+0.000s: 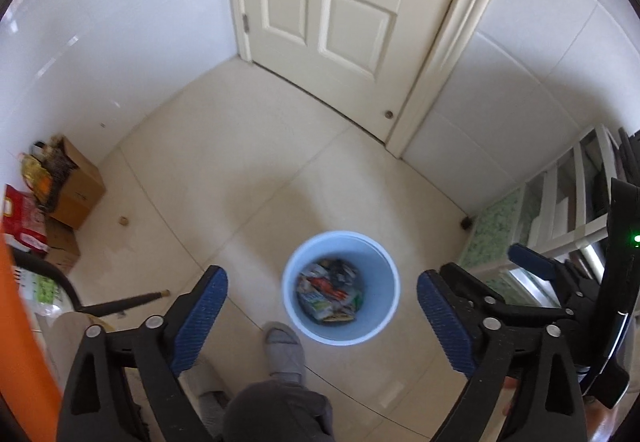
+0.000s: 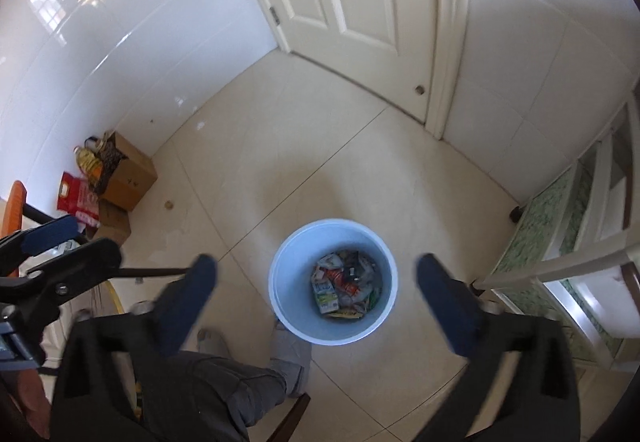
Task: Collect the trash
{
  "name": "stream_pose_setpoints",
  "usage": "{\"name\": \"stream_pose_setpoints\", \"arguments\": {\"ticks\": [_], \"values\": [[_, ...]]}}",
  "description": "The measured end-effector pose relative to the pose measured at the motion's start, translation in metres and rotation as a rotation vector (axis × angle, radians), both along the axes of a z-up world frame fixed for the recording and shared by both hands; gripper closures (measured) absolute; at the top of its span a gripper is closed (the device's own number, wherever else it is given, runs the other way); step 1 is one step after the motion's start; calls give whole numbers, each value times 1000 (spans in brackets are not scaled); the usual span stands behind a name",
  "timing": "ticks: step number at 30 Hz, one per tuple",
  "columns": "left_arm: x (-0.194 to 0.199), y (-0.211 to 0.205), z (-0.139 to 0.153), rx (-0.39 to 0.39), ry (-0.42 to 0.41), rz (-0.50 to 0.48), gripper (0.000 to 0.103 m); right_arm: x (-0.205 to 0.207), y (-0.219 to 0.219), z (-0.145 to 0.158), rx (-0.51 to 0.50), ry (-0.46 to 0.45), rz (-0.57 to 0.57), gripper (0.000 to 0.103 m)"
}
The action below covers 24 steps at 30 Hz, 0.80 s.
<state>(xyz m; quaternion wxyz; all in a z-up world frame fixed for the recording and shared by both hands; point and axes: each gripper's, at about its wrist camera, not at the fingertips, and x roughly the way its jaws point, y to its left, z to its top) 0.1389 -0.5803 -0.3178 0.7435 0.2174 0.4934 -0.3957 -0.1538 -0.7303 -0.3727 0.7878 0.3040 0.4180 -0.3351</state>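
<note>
Left tool (image 1: 322,306) and right tool (image 2: 316,300): jaws wide apart, nothing between. Round light-blue plastic bin (image 1: 296,262) on cream tiled floor (image 1: 240,170) below, holding crumpled wrappers and cartons (image 1: 328,296).

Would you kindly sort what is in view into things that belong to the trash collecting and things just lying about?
Belongs to the job:
- blue bin
- wrappers inside it
- left claw, open
- right claw, open

Just lying about:
- cardboard box
- red bag
- door
- shelf unit
</note>
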Motion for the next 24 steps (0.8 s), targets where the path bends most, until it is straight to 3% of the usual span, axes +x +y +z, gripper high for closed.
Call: {"name": "stream_pose_setpoints", "arguments": {"ticks": [5, 10, 17, 24], "values": [[-37, 35, 26, -35, -64, 32, 5, -4, 17, 15, -25, 9, -14, 0], [-72, 89, 65, -113, -123, 66, 5, -11, 44, 50, -67, -36, -8, 0], [-121, 202, 131, -265, -237, 166, 5, -15, 104, 128, -189, -133, 46, 0], [-186, 338, 189, -393, -361, 319, 3, -2, 198, 207, -319, -255, 173, 0]]}}
